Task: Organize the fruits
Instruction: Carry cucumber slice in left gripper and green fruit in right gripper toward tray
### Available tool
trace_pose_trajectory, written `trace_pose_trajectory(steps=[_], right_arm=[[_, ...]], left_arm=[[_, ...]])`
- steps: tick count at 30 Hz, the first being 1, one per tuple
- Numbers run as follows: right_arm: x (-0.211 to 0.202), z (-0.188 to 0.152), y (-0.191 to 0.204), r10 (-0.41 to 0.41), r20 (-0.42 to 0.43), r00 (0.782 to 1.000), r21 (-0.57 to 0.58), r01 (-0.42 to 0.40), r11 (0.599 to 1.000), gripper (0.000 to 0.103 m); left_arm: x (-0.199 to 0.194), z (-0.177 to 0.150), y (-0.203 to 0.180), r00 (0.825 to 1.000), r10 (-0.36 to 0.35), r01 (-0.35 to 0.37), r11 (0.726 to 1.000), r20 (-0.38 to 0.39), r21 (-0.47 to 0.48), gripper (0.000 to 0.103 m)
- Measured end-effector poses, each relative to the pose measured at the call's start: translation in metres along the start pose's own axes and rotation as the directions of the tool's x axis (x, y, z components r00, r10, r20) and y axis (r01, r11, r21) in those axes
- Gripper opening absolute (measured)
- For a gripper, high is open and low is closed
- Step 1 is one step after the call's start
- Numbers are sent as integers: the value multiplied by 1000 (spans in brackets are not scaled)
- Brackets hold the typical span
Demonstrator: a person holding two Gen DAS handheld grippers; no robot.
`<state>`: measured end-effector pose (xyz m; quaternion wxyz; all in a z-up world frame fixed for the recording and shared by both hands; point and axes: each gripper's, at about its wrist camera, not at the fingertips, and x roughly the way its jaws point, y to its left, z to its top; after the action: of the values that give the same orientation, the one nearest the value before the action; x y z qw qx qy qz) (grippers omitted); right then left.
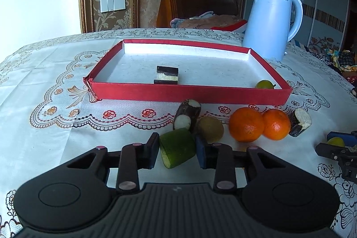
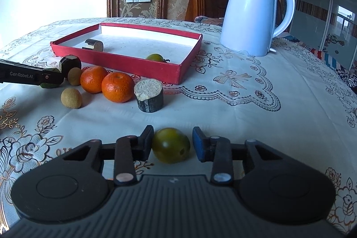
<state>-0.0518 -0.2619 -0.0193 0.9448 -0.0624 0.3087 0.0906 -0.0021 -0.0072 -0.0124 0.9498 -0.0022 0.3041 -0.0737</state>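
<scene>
On my left, the left tongs (image 1: 178, 150) straddle the green wedge (image 1: 177, 147), its cut face turned lower left; both pads look to be touching it, though I can't tell if they grip. The red tray (image 1: 189, 93) lies straight ahead on the tabletop (image 1: 55, 144). On my right, the right tongs (image 2: 173, 144) are spread around the green round fruit (image 2: 171, 145), left pad touching, right pad clear.

"Midea" on kettle (image 1: 272, 21); "GenRobot.AI" on left claw (image 2: 48, 77) arm.
</scene>
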Motion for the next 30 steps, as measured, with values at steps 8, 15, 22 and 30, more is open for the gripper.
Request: trace_pose_trajectory(steps=[8,15,22,30], right_arm=[[-3,-1,-1,-11,19,1000,2,10,1000,30],[-10,-2,-6,-13,60,998,34,11,999,31],[-10,2,-4,-20,66,998,21,19,1000,31],[-4,27,0,-28,99,995,-1,28,1000,31]], left_arm=[[-2,0,4,1000,12,-12,1000,8,-18,34],[-2,0,4,1000,14,-14,1000,11,-20,34],[-3,2,6,1000,13,-12,999,25,-30,34],[-4,15,10,999,6,-4,998,37,-56,34]])
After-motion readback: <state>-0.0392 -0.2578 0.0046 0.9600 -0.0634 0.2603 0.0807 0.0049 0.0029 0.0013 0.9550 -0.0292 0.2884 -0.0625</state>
